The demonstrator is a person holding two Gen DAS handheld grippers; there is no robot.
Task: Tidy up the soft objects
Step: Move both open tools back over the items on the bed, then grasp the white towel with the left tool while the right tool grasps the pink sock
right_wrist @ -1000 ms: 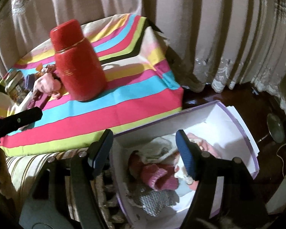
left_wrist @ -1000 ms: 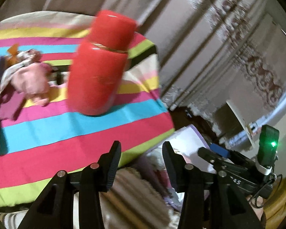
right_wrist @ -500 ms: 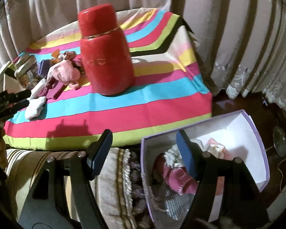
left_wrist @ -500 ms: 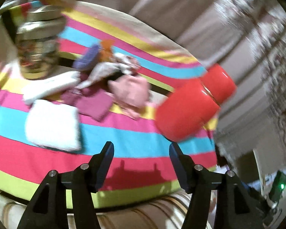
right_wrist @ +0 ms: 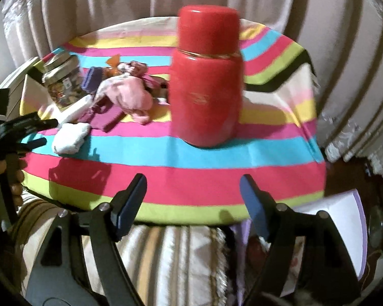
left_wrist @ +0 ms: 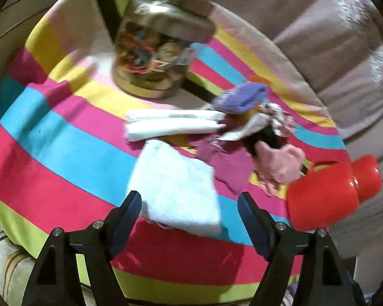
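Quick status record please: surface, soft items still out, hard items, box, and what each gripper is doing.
surface: striped tablecloth
soft items out: folded white cloth, white rolled cloth, magenta cloth, pink garment, purple sock
hard items: red flask, lidded glass jar
box: white box, beside the table, mostly hidden
left gripper: jaws opening, empty, over the folded white cloth
right gripper: jaws opening, empty

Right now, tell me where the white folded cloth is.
In the left wrist view the white cloth lies on the striped tablecloth, just ahead of the left gripper, beside the magenta cloth.
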